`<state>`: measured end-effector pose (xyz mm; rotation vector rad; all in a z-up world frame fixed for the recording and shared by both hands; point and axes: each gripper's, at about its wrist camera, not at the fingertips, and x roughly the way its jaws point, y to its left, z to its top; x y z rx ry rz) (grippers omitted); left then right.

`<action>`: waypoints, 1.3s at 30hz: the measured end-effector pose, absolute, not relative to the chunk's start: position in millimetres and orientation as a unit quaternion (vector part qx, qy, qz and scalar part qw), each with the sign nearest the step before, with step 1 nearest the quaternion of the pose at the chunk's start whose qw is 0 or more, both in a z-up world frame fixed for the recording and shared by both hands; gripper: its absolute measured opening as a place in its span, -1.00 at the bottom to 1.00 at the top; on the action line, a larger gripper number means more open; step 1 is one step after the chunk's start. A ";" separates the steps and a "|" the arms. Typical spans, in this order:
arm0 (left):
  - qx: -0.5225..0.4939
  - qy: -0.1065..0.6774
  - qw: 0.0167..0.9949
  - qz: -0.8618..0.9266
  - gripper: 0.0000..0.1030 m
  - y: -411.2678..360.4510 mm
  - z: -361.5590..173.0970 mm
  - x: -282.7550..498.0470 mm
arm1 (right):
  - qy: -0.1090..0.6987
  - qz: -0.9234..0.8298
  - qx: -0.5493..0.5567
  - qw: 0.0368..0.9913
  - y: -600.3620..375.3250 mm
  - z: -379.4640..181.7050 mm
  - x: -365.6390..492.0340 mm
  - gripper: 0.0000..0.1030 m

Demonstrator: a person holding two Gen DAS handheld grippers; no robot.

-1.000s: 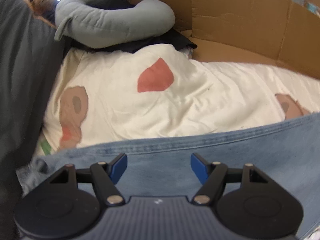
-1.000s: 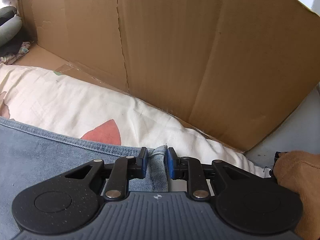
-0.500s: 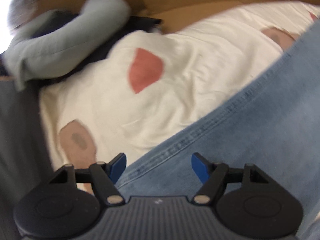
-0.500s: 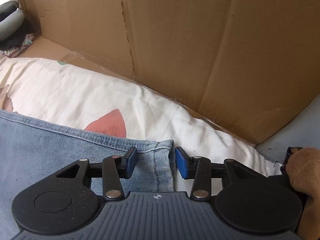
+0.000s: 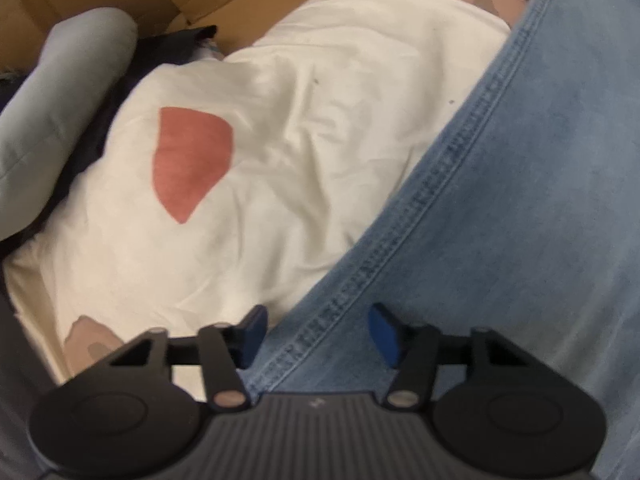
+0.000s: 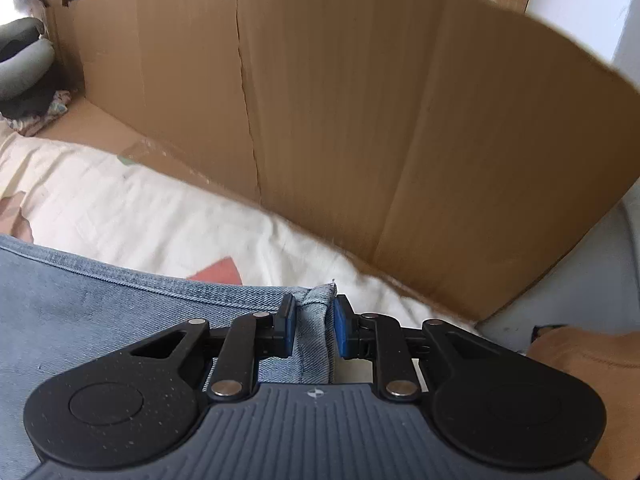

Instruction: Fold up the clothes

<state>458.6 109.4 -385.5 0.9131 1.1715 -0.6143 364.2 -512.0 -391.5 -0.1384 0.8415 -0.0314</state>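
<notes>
Denim jeans (image 6: 100,304), one pair: right tool (image 6: 314,326) just closed pinching a corner, left tool (image 5: 316,334) narrowing, spread.

A tall brown cardboard wall (image 6: 360,120) stands behind a rumpled cream bedsheet (image 5: 300,140) printed with reddish shapes — daylight falls from beyond it. A grey cushion (image 5: 60,120) lies at the sheet's far corner.

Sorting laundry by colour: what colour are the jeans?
Light blue denim jeans, clearest in the left wrist view.
</notes>
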 end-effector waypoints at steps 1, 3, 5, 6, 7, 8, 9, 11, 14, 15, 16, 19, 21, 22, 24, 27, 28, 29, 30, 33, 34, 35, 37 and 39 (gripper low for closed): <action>0.416 0.521 0.690 -0.280 0.04 107.7 -386.2 456.9 | 0.402 -0.017 -0.067 0.913 -513.9 -389.7 361.7 -0.63; 0.428 0.516 0.683 -0.290 -0.08 104.7 -387.1 453.8 | 0.389 -0.022 -0.069 0.918 -514.1 -384.3 354.8 -0.64; 0.439 0.509 0.679 -0.295 -0.24 104.0 -386.5 451.6 | 0.378 -0.026 -0.071 0.923 -513.4 -378.4 350.3 -0.64; 0.444 0.504 0.679 -0.296 -0.39 104.1 -385.8 451.0 | 0.375 -0.029 -0.070 0.924 -510.6 -376.8 352.7 -0.64; 0.447 0.501 0.679 -0.297 -0.45 104.6 -384.6 450.9 | 0.374 -0.031 -0.069 0.924 -507.6 -378.1 357.5 -0.64; 0.447 0.500 0.679 -0.299 -0.52 105.5 -383.2 451.3 | 0.375 -0.032 -0.067 0.924 -506.9 -379.0 359.8 -0.64; 0.447 0.499 0.680 -0.300 -0.60 106.6 -381.4 451.8 | 0.376 -0.033 -0.065 0.924 -507.1 -379.1 360.7 -0.64; 0.447 0.493 0.686 -0.296 -0.65 107.8 -378.1 453.7 | 0.379 -0.035 -0.060 0.923 -508.2 -381.6 360.5 -0.64; 0.443 0.487 0.695 -0.288 -0.69 107.8 -375.8 458.0 | 0.382 -0.040 -0.060 0.921 -517.2 -377.3 350.0 -0.64; 0.443 0.487 0.696 -0.286 -0.70 106.6 -376.3 459.4 | 0.383 -0.041 -0.059 0.921 -518.1 -377.3 348.9 -0.64; 0.446 0.485 0.696 -0.285 -0.70 104.5 -377.4 460.7 | 0.385 -0.042 -0.058 0.920 -521.4 -379.7 345.8 -0.64; 0.451 0.480 0.698 -0.281 -0.73 102.6 -378.7 463.4 | 0.389 -0.046 -0.057 0.918 -524.0 -383.3 345.0 -0.64; 0.449 0.476 0.703 -0.279 -0.76 103.0 -377.1 464.6 | 0.389 -0.051 -0.057 0.918 -524.4 -383.0 344.1 -0.64; 0.446 0.475 0.706 -0.278 -0.77 104.3 -375.1 465.5 | 0.389 -0.052 -0.057 0.918 -523.0 -383.1 345.0 -0.64; 0.437 0.470 0.716 -0.274 -0.81 106.6 -369.6 468.0 | 0.387 -0.055 -0.058 0.919 -519.9 -383.3 347.5 -0.64; 0.423 0.467 0.728 -0.271 -0.82 109.2 -362.1 473.8 | 0.385 -0.057 -0.056 0.919 -519.5 -382.3 350.6 -0.64; 0.422 0.466 0.729 -0.271 -0.82 108.3 -361.5 474.7 | 0.386 -0.058 -0.055 0.919 -520.1 -381.9 351.3 -0.64; 0.422 0.466 0.729 -0.270 -0.82 106.7 -362.1 475.3 | 0.386 -0.060 -0.054 0.919 -520.4 -381.7 352.0 -0.64; 0.423 0.468 0.728 -0.268 -0.82 104.8 -366.8 477.8 | 0.388 -0.061 -0.055 0.918 -519.9 -382.6 353.6 -0.64; 0.424 0.479 0.723 -0.262 -0.78 98.6 -386.9 484.9 | 0.401 -0.065 -0.050 0.912 -519.2 -393.3 361.6 -0.64; 0.428 0.477 0.721 -0.263 -0.77 97.5 -388.0 484.0 | 0.408 -0.066 -0.045 0.910 -519.5 -398.7 364.7 -0.64; 0.429 0.477 0.720 -0.264 -0.71 97.6 -387.7 483.7 | 0.414 -0.067 -0.041 0.907 -519.8 -404.1 367.9 -0.64; 0.409 0.489 0.723 -0.266 -0.66 106.3 -378.9 487.9 | 0.422 -0.067 -0.036 0.903 -520.6 -413.3 372.7 -0.64; 0.396 0.500 0.727 -0.253 -0.60 119.9 -368.4 493.7 | 0.425 -0.066 -0.036 0.902 -520.7 -417.8 375.3 -0.64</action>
